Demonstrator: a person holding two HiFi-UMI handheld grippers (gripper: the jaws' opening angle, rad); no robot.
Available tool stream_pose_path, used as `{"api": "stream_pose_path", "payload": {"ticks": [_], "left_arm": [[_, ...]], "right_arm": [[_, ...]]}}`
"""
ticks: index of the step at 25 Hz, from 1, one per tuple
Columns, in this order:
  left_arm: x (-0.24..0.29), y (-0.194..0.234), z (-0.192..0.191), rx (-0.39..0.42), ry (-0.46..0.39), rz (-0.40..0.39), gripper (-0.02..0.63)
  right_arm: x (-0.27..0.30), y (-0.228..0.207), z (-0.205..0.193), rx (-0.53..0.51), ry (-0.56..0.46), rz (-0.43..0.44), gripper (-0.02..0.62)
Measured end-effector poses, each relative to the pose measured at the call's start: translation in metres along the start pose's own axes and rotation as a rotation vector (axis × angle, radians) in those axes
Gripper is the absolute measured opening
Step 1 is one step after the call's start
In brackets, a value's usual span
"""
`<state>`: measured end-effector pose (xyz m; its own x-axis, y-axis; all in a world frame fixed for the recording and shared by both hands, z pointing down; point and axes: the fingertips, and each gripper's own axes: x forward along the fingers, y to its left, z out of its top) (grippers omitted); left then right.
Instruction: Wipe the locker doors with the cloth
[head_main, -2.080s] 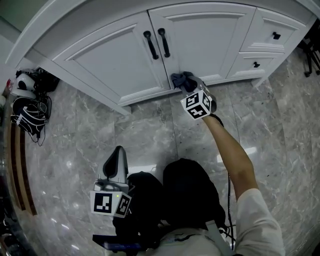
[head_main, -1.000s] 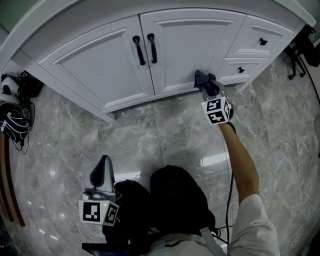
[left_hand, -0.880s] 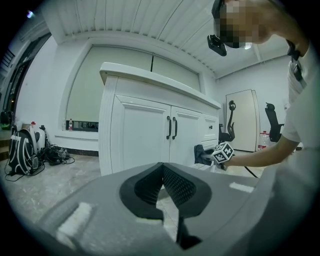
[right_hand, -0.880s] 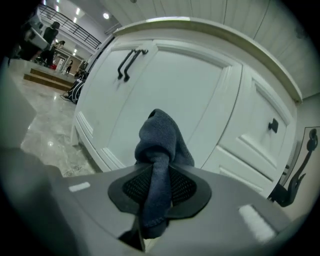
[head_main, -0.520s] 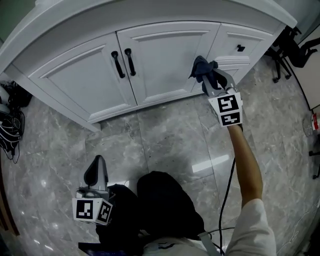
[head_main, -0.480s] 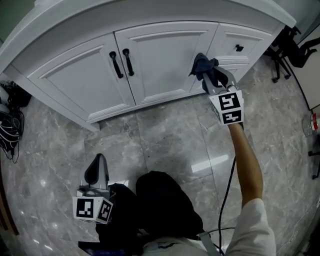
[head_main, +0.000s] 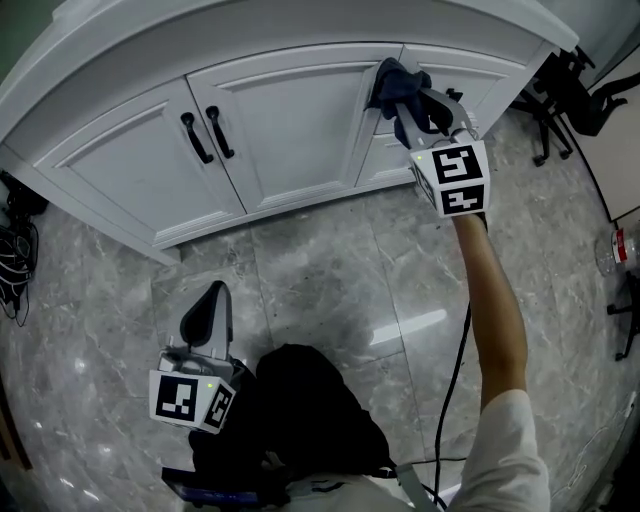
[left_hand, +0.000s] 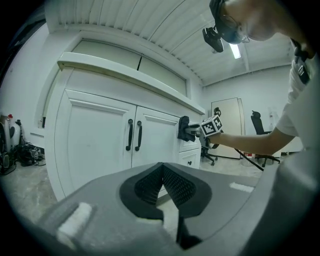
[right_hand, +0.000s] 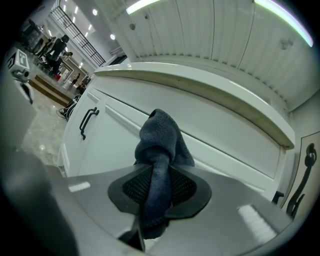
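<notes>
While the left gripper (head_main: 212, 300) hangs low over the grey marble floor (head_main: 330, 270), well back from the pair of black bar handles (head_main: 205, 140) and a little to their left as the head view shows it, its jaws are closed together with nothing between them. It plays no part in the wiping at this moment.

Farther out, to the right of those handles, the right gripper (head_main: 405, 95) reaches forward on an outstretched arm. Its jaws stand narrowly apart, clamped on a dark blue bunched cloth (right_hand: 160, 135): a thick fold runs down between the pads, and a rounded wad stands proud of the fingertips.

Beyond it, the cloth (head_main: 392, 78) lies straight ahead of that gripper, at the upper right corner of the door to the right of the handles, close under the overhanging counter edge and just beside the small drawer fronts (head_main: 470, 85). From the left gripper view it appears to press on the white face, though the contact itself is too small to confirm.

Of the white panelled locker doors (head_main: 290, 110), the rest of the surface stretches leftwards and downwards from the cloth towards the handles. The right hand is by far the nearer, so the next stroke probably runs that way, with the wad kept flat to the panel.
</notes>
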<state>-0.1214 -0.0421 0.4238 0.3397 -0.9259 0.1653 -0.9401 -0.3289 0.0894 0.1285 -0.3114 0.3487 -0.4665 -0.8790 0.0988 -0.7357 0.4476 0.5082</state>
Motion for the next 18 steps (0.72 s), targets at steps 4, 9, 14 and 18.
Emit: {"api": "stream_pose_path", "payload": {"ticks": [4,9,14,18], "left_arm": [[0.006,-0.004,-0.007,-0.005,0.024,0.009,0.002],[0.010,-0.002,-0.010,0.001,0.035,0.028,0.002],[0.009,-0.001,-0.010,0.007,0.036,0.041,0.002],[0.008,-0.001,-0.013,0.008,0.044,0.044,0.002]], "right_arm": [[0.015,-0.017,0.002,-0.047,0.012,0.043,0.083],[0.011,-0.047,-0.011,-0.106,0.035,0.005,0.083],[0.007,-0.090,-0.039,-0.096,0.084,-0.061,0.081],[0.002,-0.108,-0.051,-0.106,0.106,-0.068,0.083]]}}
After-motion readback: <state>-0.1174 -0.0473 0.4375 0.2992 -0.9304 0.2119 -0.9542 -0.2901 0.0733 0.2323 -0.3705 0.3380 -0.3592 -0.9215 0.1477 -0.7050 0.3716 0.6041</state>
